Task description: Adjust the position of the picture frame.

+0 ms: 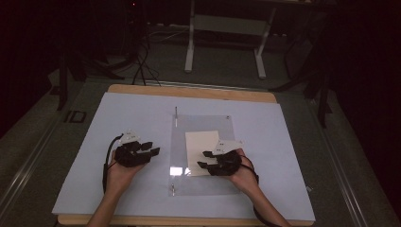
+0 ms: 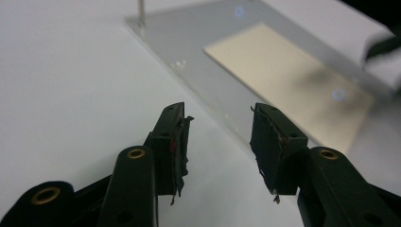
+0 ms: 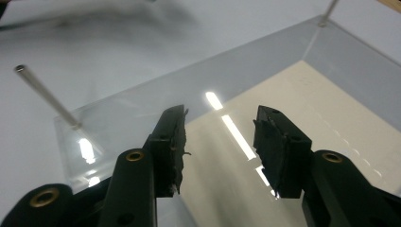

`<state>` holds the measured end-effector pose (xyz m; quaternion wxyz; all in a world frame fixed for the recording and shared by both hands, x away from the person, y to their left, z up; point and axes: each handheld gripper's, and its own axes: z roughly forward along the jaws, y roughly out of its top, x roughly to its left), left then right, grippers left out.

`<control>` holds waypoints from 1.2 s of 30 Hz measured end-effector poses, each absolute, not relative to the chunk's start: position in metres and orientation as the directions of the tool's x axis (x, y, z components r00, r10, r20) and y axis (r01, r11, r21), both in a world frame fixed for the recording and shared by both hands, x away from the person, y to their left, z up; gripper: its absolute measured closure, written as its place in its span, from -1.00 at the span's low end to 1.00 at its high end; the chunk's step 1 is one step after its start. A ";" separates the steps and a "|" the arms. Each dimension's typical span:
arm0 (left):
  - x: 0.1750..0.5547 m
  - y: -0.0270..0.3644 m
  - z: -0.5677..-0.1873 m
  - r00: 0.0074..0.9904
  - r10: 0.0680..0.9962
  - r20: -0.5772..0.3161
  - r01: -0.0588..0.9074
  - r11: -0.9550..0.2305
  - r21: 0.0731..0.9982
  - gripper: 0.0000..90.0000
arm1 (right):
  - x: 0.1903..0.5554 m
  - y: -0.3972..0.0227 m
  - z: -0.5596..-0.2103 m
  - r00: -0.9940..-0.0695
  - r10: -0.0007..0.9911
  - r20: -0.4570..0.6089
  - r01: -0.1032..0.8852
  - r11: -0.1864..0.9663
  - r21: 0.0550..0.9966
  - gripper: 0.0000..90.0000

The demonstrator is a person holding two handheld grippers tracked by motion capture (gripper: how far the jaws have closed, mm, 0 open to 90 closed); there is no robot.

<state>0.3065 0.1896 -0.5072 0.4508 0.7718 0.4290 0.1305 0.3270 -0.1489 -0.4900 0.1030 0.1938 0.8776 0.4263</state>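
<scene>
My left tongs (image 1: 152, 148) hover over the white sheet on the bench (image 1: 142, 90), jaws apart with nothing between them, just left of the clear acrylic plate (image 1: 222, 125). My right tongs (image 1: 204, 160) stand open too, gripping nothing, over the plate's near half, above the cream paper (image 1: 201, 142) that lies flat on it. A thin metal pin (image 1: 176, 113) stands upright at the plate's far left corner.

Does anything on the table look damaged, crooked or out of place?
The pads are worn: on the left gripper and the right gripper their black lining is frayed, with shreds hanging from the edges. The cream sheet lies flat and square on the clear plate. Both jaws stand open and empty.
</scene>
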 end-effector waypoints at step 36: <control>0.230 0.145 -0.521 0.812 0.575 -0.099 0.415 -0.450 0.791 0.41 | 0.404 -0.141 -0.490 -0.828 0.560 -0.010 0.353 0.536 0.767 0.21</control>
